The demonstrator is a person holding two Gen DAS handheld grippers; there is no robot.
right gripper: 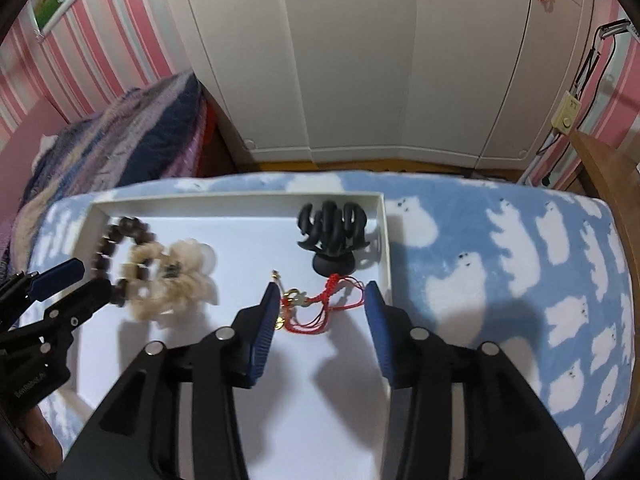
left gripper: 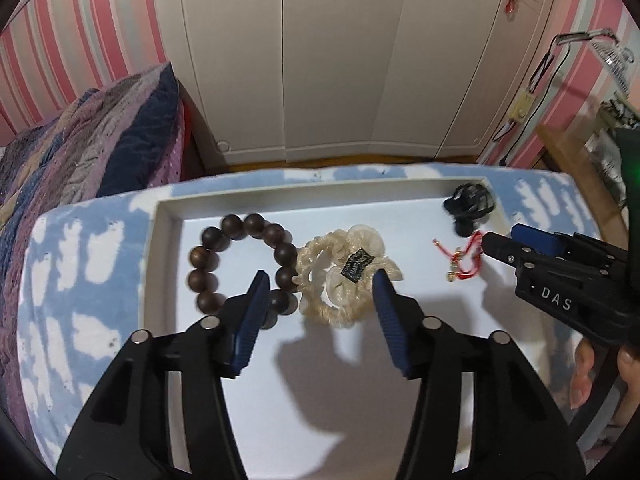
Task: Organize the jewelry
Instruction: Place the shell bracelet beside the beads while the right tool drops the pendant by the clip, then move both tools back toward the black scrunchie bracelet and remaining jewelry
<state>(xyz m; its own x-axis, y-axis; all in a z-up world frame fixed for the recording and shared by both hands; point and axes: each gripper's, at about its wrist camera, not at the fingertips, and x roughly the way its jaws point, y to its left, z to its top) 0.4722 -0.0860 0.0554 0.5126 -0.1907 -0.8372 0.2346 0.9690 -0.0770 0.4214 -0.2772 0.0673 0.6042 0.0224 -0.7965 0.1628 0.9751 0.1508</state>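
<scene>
A white tray [left gripper: 168, 216] lies on a blue patterned cloth and holds all the jewelry. A dark wooden bead bracelet [left gripper: 224, 264] touches a cream scrunchie [left gripper: 340, 280] in the tray's left half. My left gripper [left gripper: 320, 284] hovers open over them, its tips either side of the scrunchie without pressing on it. In the right wrist view my right gripper [right gripper: 322, 292] is open too, with a red cord bracelet [right gripper: 316, 308] lying loose between its pads. A black claw hair clip [right gripper: 332, 236] stands in the far right corner of the tray [right gripper: 384, 240].
The blue cloth with white shapes [right gripper: 500, 280] covers the surface around the tray. A striped quilt [left gripper: 80, 152] lies at the left, white wardrobe doors [left gripper: 320, 60] stand behind, and a wooden edge [right gripper: 600, 168] is at the right. A person's fingers [left gripper: 580, 376] show under the right gripper [left gripper: 504, 238].
</scene>
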